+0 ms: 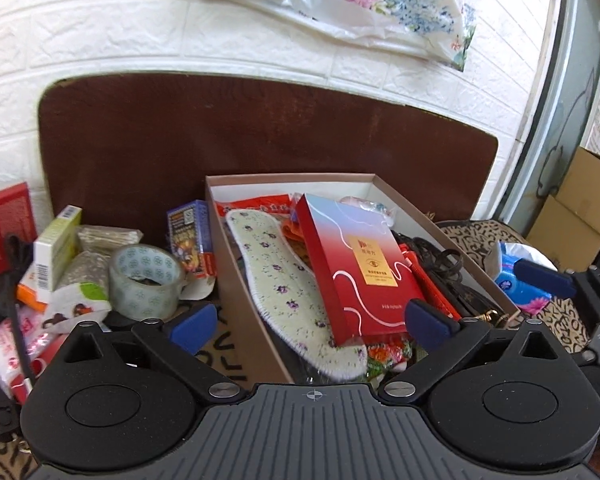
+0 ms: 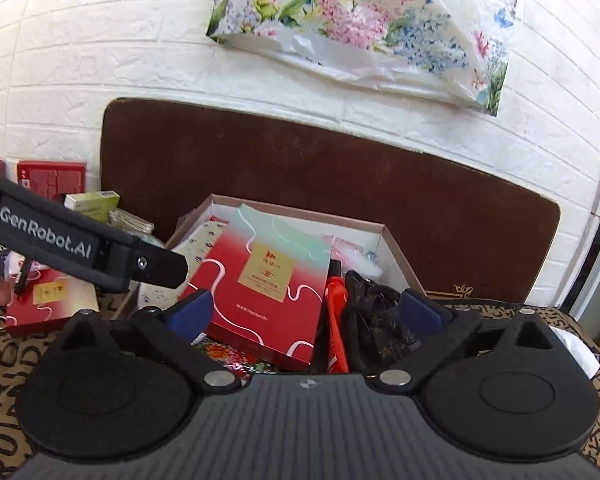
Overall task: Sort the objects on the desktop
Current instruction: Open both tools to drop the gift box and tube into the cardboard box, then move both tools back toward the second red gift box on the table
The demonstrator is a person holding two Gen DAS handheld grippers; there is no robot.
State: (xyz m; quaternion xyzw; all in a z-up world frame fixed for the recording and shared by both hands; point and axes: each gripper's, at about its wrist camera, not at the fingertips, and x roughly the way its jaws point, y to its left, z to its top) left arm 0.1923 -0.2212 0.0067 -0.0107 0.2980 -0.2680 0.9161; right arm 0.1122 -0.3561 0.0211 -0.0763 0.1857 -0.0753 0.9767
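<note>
L gripper (image 1: 308, 326): fingers wide apart, holding nothing; blue pads sit either side of the red box's near end w/o touching.
R gripper (image 2: 306, 314): fingers also wide apart, empty; the box's near edge lies between the pads, no contact seen.
Red box (image 1: 360, 264): task item, lies tilted on top of the pile inside the tray, near end propped, far end toward the wall. Looks released, resting on its own.
Floral insole (image 1: 296, 296): under/left of the red box, in the tray.
Tray (image 1: 236, 264): open cardboard one, mid-desk, already crowded; black cord + orange item at right.
Loose stuff left: tape roll (image 1: 146, 282), card pack (image 1: 190, 236), small green-white box (image 1: 56, 248), still on the desk (image 2: 4, 364) outside the tray.
Second red box (image 2: 48, 304): near left, outside the tray.
Step, my read: back both grippers straight off, pads clear of box edges so it doesn't slide; then go left for the next loose item.
Risk: box perched on a slope, a nudge could tip it.
Far: brown board (image 1: 260, 128), brick-pattern wall.
</note>
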